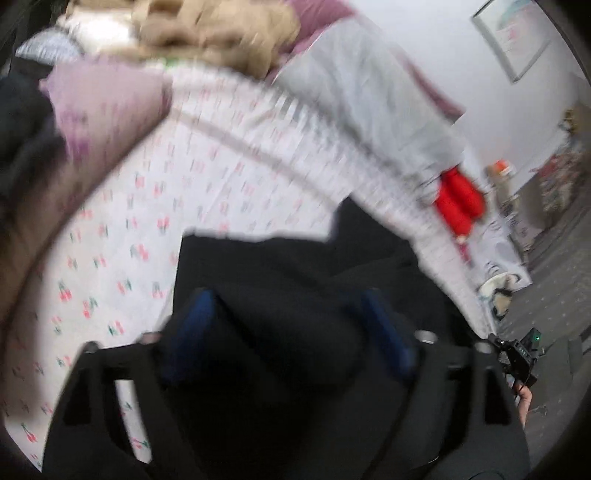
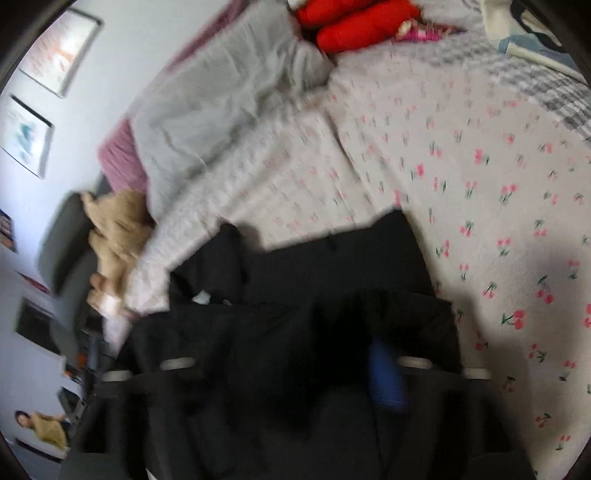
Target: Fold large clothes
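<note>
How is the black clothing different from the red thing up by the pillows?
The black garment is dark, large and spread fairly flat on the cherry-print bedsheet; the red item is bright, smaller and bunched into rounded lumps. The black garment lies nearest the cameras, the red item far off beside the grey blanket. Both look soft and rest on the bed.

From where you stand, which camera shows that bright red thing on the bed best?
The right wrist view: the red thing lies large near the top edge, as two plump rolls beside the grey blanket. The left wrist view shows it smaller and blurrier, at the bed's far edge.
</note>
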